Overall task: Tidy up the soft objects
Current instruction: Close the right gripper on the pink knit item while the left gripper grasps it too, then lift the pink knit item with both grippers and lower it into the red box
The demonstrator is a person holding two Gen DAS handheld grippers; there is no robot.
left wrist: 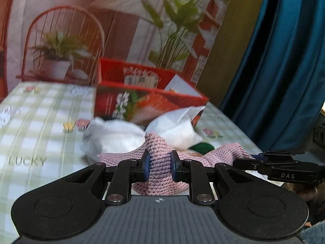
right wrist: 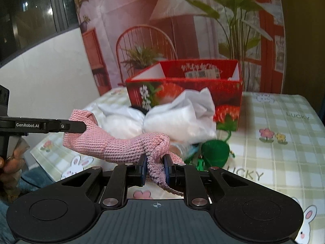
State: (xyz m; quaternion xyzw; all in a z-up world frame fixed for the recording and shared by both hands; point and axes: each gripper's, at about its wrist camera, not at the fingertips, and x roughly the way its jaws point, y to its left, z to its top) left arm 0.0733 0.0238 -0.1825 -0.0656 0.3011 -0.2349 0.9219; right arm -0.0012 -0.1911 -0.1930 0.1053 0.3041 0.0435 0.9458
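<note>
Two grippers clench one pink knitted cloth [left wrist: 160, 162] above the table's [left wrist: 40, 122] near edge | left gripper [left wrist: 160, 167] pinches one end, right gripper [right wrist: 155, 169] the other | green yarn item [right wrist: 215, 152] clear only from right wrist | red box [left wrist: 148, 99] behind white bags [right wrist: 178, 120]

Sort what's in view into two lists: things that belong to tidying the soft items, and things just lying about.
Part of the job:
pink knitted cloth, pinched by left gripper and right gripper
white fabric bundle
green yarn piece
red box, probably the container

Just there:
checked tablecloth
printed backdrop
blue curtain
</note>
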